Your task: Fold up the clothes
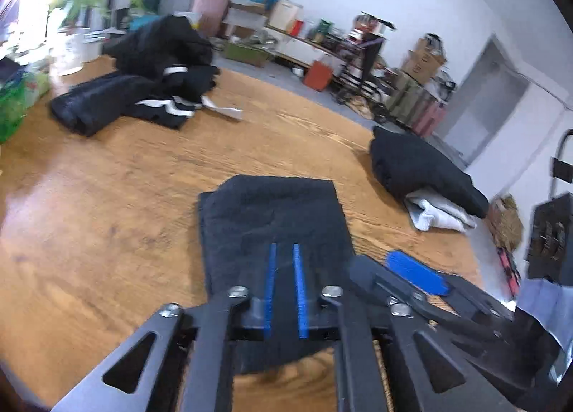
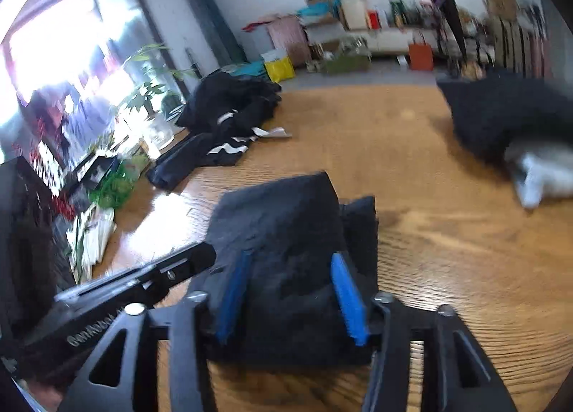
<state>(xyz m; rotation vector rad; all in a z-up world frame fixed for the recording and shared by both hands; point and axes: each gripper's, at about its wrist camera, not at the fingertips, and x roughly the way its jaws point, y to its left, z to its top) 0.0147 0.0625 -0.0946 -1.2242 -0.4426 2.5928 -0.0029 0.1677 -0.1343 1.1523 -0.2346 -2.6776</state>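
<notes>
Folded dark garment (image 1: 272, 218) flat on the wooden tabletop (image 1: 107, 197), near its front edge, roughly rectangular, far edge straight.

Left gripper (image 1: 285, 251) low over the near part of the garment, blue pads (image 1: 271, 268) close together with only a narrow slit between them, dark cloth showing in that slit; whether cloth is actually pinched, impossible to tell. Right gripper (image 2: 290, 261) spread wide, blue pads (image 2: 343, 283) well apart, the folded garment (image 2: 286, 226) bunched up between them, touching or nearly touching both. In the left wrist view, the right gripper (image 1: 415, 272) just beside the garment's right edge, one blue pad facing up. In the right wrist view, the left gripper's black body (image 2: 143, 283) reaching in from the left, tip against the garment's left side.

Stack of folded clothes (image 1: 422, 168) at the far right of the tabletop: dark piece on top, pale grey piece (image 1: 440, 215) underneath. Heap of unfolded dark clothes (image 1: 150, 64) with white stripes at the far left. Leafy plant (image 2: 150, 90) by the bright window (image 2: 53, 54); cluttered boxes (image 1: 265, 4) along the back wall.
</notes>
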